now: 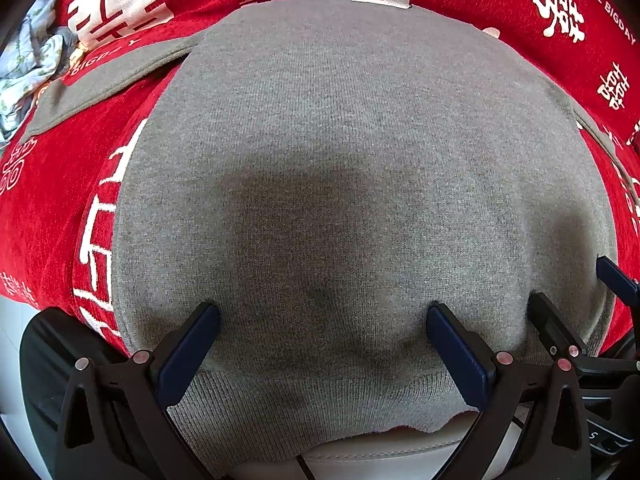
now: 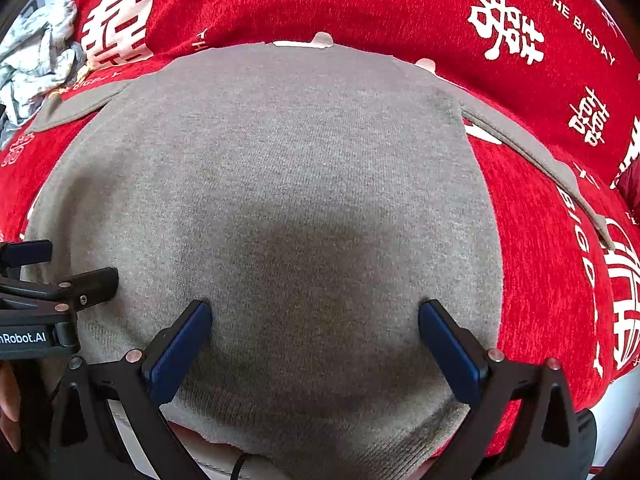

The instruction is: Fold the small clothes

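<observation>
A small grey knit sweater [image 1: 340,152] lies flat, back up, on a red cloth [image 1: 44,208] with white characters; its sleeves spread to both sides. It fills the right wrist view [image 2: 288,168] too. My left gripper [image 1: 323,314] is open, its fingers resting on the sweater's lower left part near the ribbed hem. My right gripper [image 2: 315,310] is open, its fingers on the lower right part near the hem. The right gripper shows at the right edge of the left wrist view [image 1: 580,296]; the left gripper shows at the left edge of the right wrist view [image 2: 64,268].
A crumpled pile of light printed clothes [image 1: 28,60] lies at the far left on the red cloth, and it shows in the right wrist view [image 2: 36,52]. The sweater's hem hangs over the near edge above a white surface [image 1: 380,452].
</observation>
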`<state>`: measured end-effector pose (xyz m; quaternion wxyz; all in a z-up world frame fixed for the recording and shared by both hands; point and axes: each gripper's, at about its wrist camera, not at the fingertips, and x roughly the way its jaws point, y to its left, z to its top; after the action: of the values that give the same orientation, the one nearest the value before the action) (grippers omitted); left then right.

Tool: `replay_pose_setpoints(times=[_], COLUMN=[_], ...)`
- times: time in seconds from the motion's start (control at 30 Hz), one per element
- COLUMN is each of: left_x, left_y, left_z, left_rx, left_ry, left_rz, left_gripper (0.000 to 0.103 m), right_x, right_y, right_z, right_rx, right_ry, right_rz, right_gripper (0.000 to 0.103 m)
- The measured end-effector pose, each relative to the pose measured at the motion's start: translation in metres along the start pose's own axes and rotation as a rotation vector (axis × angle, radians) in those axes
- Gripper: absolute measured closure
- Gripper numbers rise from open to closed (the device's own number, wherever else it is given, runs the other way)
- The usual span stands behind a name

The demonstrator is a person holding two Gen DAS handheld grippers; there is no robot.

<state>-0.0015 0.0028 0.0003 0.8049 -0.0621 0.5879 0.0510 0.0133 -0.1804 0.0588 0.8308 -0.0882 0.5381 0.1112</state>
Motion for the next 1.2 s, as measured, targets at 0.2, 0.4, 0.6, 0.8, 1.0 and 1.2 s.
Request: replay_pose_setpoints(times=[0.2, 0.4, 0.6, 0.8, 1.0, 1.2], left_x=[0.000, 0.000, 0.000, 0.000, -0.001, -0.020], left_y=[0.000, 0.000, 0.000, 0.000, 0.001, -0.009], left_z=[0.000, 0.000, -0.001, -0.001, 0.001, 0.006], left_rx=[-0.001, -0.001, 0.001, 0.001, -0.001, 0.056], left_ry=[0.000, -0.001, -0.001, -0.001, -0.004, -0.092], left_rz=[0.000, 0.001, 0.001, 0.001, 0.002, 0.081], left_gripper=[0.000, 0.000, 0.000, 0.000, 0.000, 0.000], right_x=[-0.001, 0.000, 0.000, -0.001, 0.000, -0.007], right_y=[0.000, 0.000, 0.001, 0.001, 0.001, -0.001], right_z=[0.000, 0.000, -0.002, -0.002, -0.003, -0.002], right_rx=[-0.001, -0.002, -0.003, -0.004, -0.005, -0.013], right_ry=[-0.002, -0.003, -0.005, -0.009, -0.006, -0.011], right_rz=[0.000, 0.000, -0.005, -0.005, -0.003, 0.003], right_gripper=[0.000, 0.000, 0.000, 0.000, 0.000, 0.000])
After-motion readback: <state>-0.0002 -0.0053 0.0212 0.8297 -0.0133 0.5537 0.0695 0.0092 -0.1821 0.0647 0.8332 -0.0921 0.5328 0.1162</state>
